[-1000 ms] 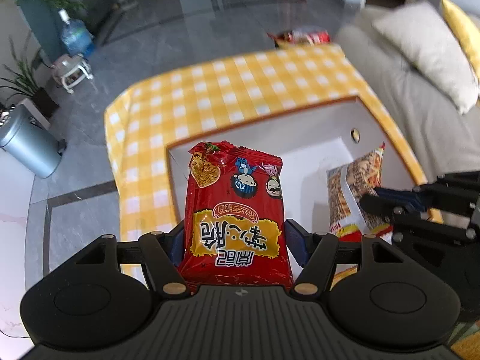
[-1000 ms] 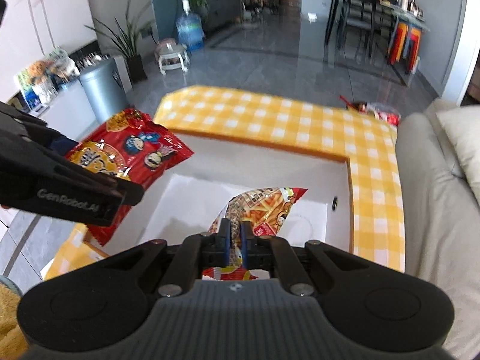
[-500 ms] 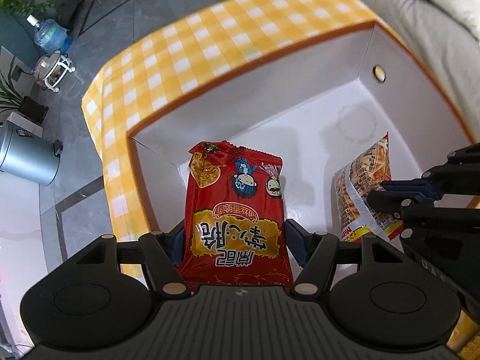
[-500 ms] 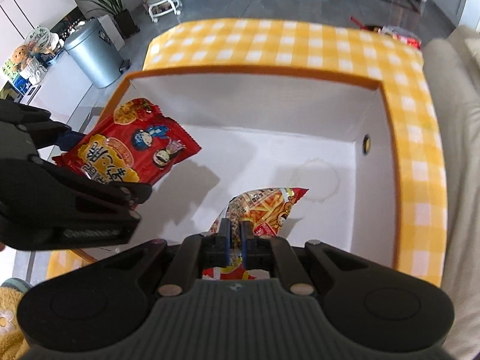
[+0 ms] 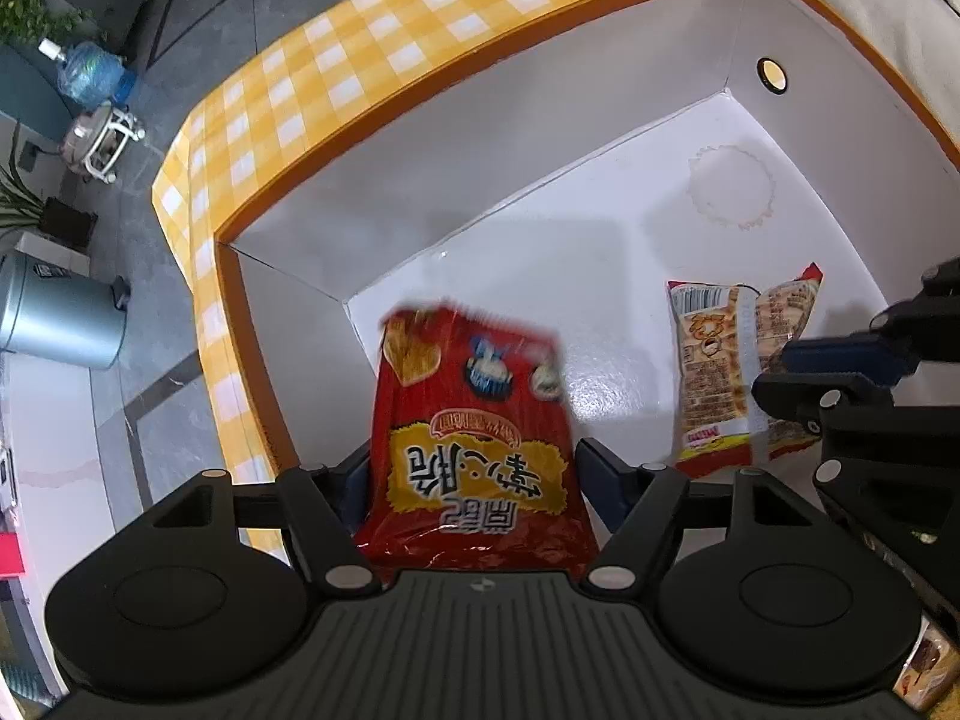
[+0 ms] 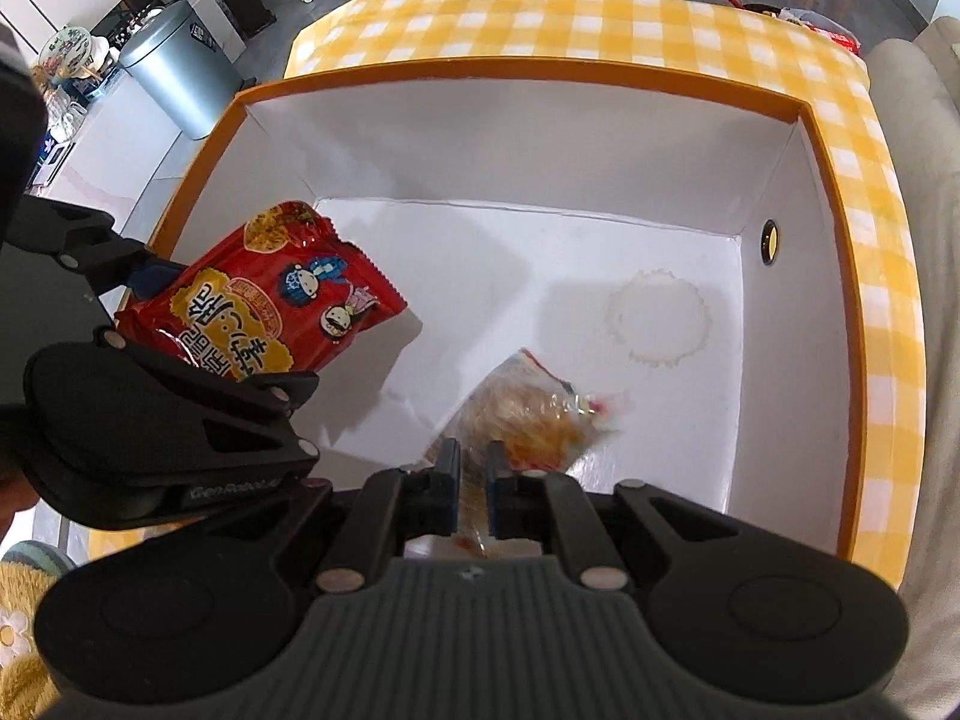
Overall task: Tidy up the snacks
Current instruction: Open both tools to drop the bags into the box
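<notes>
My left gripper [image 5: 474, 480] holds a red snack packet [image 5: 474, 432] with cartoon faces; its jaws look spread a little wider and the packet is blurred, inside the left part of the white box [image 5: 540, 138]. In the right wrist view the same packet [image 6: 270, 306] sits in the left gripper [image 6: 180, 324]. My right gripper [image 6: 473, 474] is nearly shut on the edge of an orange fries packet [image 6: 534, 414], blurred, low over the box floor [image 6: 540, 276]. That packet also shows in the left wrist view [image 5: 732, 360].
The box has an orange rim [image 6: 840, 276] and stands on a yellow checked cloth [image 6: 600, 18]. A grey bin [image 6: 174, 72] and a plant stand left of the table. A pale sofa [image 6: 924, 90] runs along the right. A water bottle [image 5: 90, 75] stands on the floor.
Both grippers have gone down into the box with their packets. The red packet and the fries packet are now blurred, and both pairs of jaws look slightly wider apart.
</notes>
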`<move>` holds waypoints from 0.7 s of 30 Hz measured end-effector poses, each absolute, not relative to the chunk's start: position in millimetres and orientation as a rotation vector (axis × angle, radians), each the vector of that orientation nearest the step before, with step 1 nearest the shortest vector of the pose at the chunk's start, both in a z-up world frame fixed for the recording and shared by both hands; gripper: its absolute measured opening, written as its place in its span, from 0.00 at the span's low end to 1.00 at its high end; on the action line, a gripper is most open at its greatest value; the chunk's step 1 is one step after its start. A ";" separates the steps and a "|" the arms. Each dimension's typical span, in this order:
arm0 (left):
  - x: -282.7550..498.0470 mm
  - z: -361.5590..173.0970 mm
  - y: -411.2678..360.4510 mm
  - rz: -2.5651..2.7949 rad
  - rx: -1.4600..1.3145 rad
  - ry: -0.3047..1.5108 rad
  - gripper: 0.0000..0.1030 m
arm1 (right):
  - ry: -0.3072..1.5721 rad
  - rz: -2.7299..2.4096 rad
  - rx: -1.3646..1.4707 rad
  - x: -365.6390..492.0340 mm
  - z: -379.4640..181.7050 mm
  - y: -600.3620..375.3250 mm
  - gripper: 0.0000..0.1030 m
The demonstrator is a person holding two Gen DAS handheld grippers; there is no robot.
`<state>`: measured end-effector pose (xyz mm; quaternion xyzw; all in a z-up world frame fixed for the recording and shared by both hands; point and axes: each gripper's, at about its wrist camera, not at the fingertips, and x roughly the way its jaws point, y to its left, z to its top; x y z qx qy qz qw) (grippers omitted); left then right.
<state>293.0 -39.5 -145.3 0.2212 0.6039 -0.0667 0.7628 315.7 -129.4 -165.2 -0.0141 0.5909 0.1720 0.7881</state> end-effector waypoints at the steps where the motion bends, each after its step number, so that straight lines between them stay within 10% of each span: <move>1: 291.1 -144.7 -40.7 -0.140 0.490 1.305 0.81 | 1.267 0.368 -0.041 314.5 -164.2 -128.4 0.10; 5: 284.0 -134.4 -40.9 -0.140 0.483 1.272 0.81 | 1.247 0.349 -0.072 309.2 -156.4 -127.8 0.37; 21: 229.5 -52.8 -22.5 -0.118 0.352 1.040 0.81 | 1.051 0.307 -0.069 250.1 -87.3 -139.2 0.58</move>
